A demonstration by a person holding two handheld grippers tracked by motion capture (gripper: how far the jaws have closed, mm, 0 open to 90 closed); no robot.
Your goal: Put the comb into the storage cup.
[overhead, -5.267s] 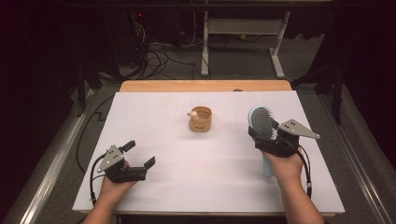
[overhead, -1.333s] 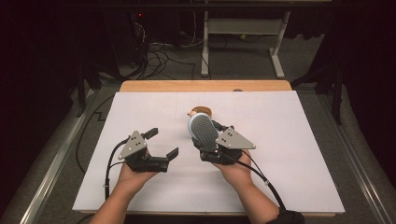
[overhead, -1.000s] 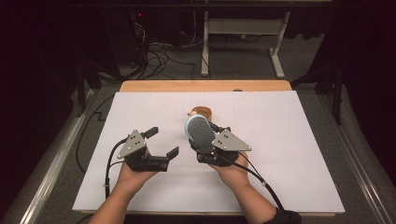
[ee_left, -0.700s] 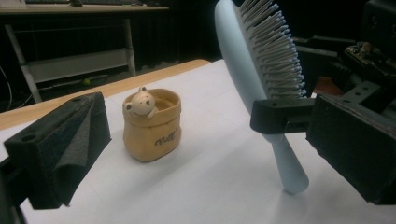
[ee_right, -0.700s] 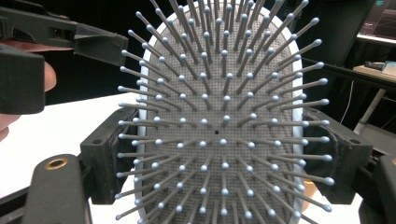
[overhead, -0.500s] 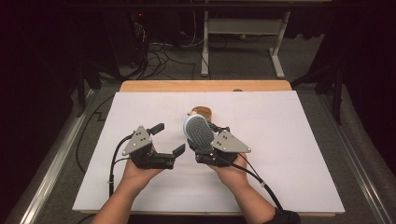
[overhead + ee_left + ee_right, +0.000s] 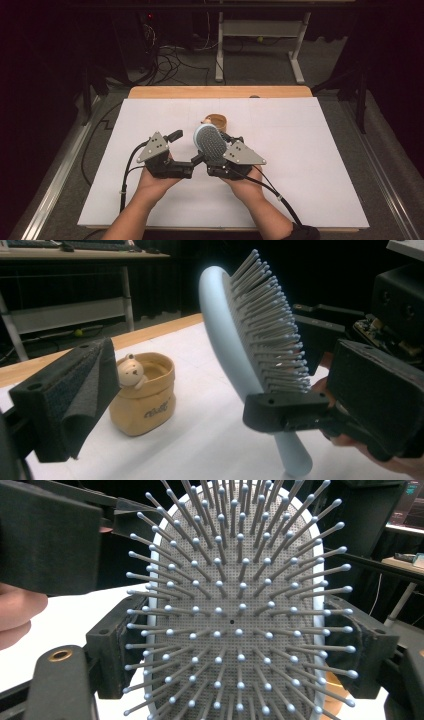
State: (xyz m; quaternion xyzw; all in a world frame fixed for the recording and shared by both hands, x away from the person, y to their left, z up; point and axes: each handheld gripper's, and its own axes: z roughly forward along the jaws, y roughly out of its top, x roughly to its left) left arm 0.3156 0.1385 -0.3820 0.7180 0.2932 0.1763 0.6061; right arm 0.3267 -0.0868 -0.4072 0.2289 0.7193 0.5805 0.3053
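Observation:
A light blue hairbrush (image 7: 209, 141) with grey bristles stands upright over the middle of the white mat (image 7: 310, 150). My right gripper (image 7: 214, 154) is shut on the sides of its head, and the bristles face that gripper's camera (image 7: 235, 625). My left gripper (image 7: 187, 149) is open right beside the brush on its left. In the left gripper view its jaws (image 7: 180, 410) stand wide apart, and the right jaw crosses in front of the brush (image 7: 235, 340) just above the handle, without touching it. A small tan cup (image 7: 145, 395) with a bear figure on its rim sits behind.
The tan cup (image 7: 218, 121) stands just beyond both grippers. A wooden table edge (image 7: 220, 92) runs along the far side of the mat. Cables and a white desk frame (image 7: 260, 30) lie on the floor beyond. Bare mat extends left and right of the hands.
My left gripper has moved right and a little up, closing in on the brush. The right gripper and the brush have stayed where they were.

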